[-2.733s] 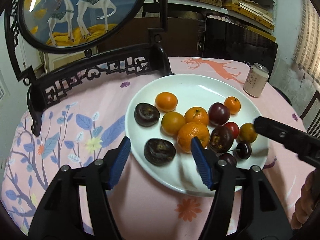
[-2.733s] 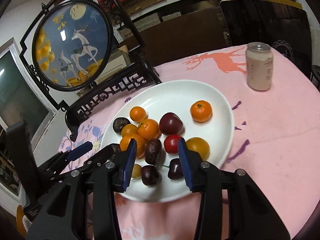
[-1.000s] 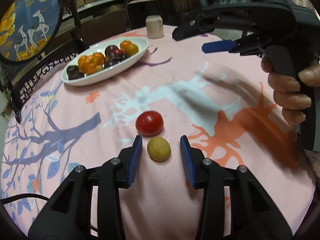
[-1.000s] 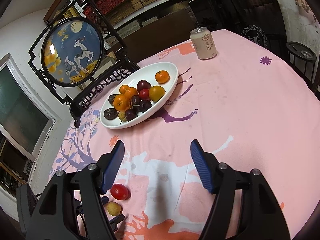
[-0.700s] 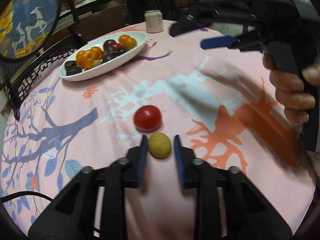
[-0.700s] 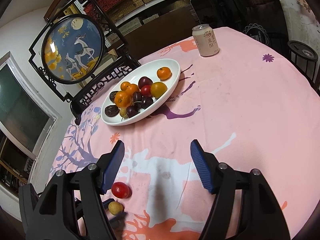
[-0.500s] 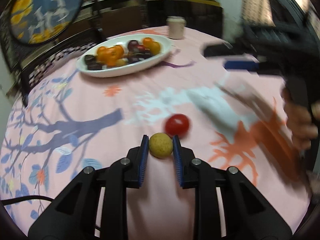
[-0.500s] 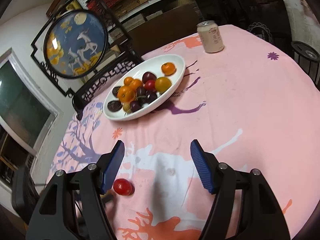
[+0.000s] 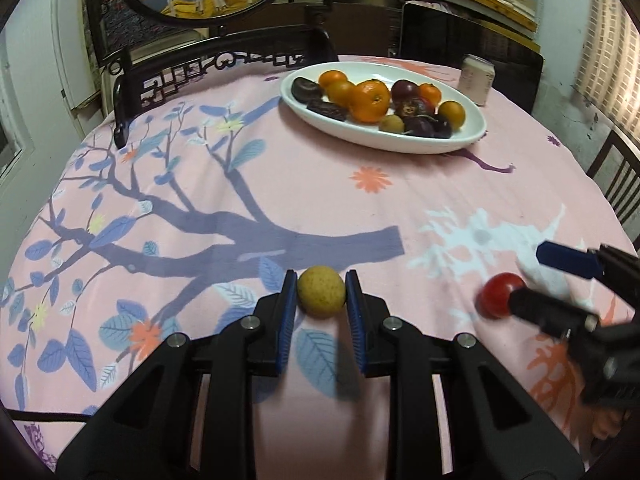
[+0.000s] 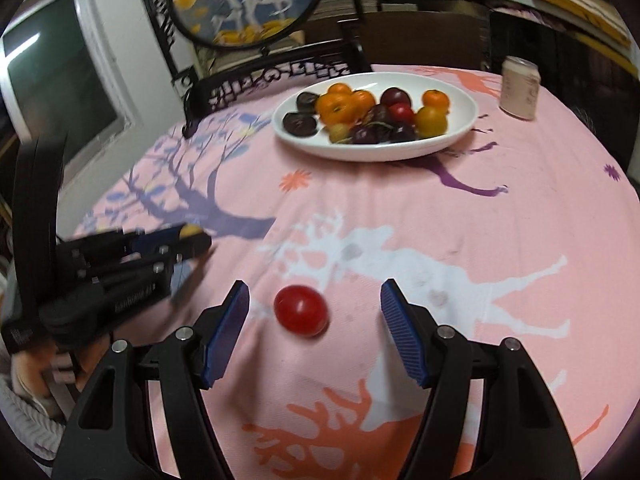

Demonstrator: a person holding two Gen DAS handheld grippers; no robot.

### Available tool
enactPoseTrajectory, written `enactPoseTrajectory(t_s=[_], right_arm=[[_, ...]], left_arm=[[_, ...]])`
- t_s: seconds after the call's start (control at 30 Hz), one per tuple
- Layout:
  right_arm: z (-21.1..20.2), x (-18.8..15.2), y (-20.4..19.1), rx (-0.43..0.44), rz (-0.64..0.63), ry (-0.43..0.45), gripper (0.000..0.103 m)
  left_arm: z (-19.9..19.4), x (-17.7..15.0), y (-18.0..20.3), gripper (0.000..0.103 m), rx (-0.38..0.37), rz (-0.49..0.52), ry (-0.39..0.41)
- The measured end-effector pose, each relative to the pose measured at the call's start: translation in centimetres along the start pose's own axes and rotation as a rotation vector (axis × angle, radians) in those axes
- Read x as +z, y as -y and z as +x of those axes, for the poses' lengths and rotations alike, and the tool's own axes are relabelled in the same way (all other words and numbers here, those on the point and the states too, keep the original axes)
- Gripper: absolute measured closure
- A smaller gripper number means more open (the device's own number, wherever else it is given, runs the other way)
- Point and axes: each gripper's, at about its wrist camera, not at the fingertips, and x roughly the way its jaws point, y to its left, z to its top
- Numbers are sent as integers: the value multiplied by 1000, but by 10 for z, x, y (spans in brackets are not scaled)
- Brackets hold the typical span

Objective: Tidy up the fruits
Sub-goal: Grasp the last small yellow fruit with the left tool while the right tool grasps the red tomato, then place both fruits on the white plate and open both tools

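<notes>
Left tongs (image 9: 321, 295): closed tight on the yellow fruit (image 9: 321, 296), both blue pads pressed against its sides; in the right wrist view the fruit shows only as a yellow speck at the blurred tips.
Right tongs (image 10: 315, 318): about half open, the jaws having just closed a little; they hold nothing.
Red fruit (image 10: 301, 311): lies on the pink cloth between the right tongs' blue pads, nearer the left one, touching neither.
Yellow fruit, place: at the near part of the surface (image 9: 400, 208), over the printed tree branch, well apart from the plate; whether it touches the cloth cannot be told.
Plate (image 10: 460, 128): white and oval, at the far side of the surface, holding oranges, dark plums, a small red fruit and one more yellow fruit.
Can (image 10: 521, 88): upright, just beside the plate's right end.
Hand (image 10: 30, 368): grips the left tongs' handle at the left edge of the right wrist view.
</notes>
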Motion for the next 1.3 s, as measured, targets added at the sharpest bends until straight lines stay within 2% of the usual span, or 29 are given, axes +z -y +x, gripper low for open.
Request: enactPoseTrajectory(t_s=[0.23, 0.37, 0.43, 0.63, 0.8, 0.97, 1.1, 1.3], right_arm=[[14, -8, -9, -6, -56, -57, 56], [15, -9, -10, -2, -58, -54, 70], [15, -9, -9, 2, -52, -53, 72], [5, -4, -5, -1, -27, -2, 73], [-15, 12, 22, 6, 78, 81, 73], [-23, 43, 46, -2, 152, 135, 73], [-19, 80, 59, -33, 151, 171, 73], [17, 118, 75, -39, 175, 168, 73]], left_arm=[[3, -2, 3, 78, 8, 19, -8], [5, -1, 4, 78, 11, 26, -14], [6, -1, 4, 78, 10, 31, -17], [8, -1, 3, 79, -5, 25, -21], [-3, 11, 6, 79, -24, 26, 25], [-7, 59, 8, 79, -37, 19, 79], [2, 97, 18, 79, -48, 18, 104], [41, 132, 30, 79, -64, 12, 91]])
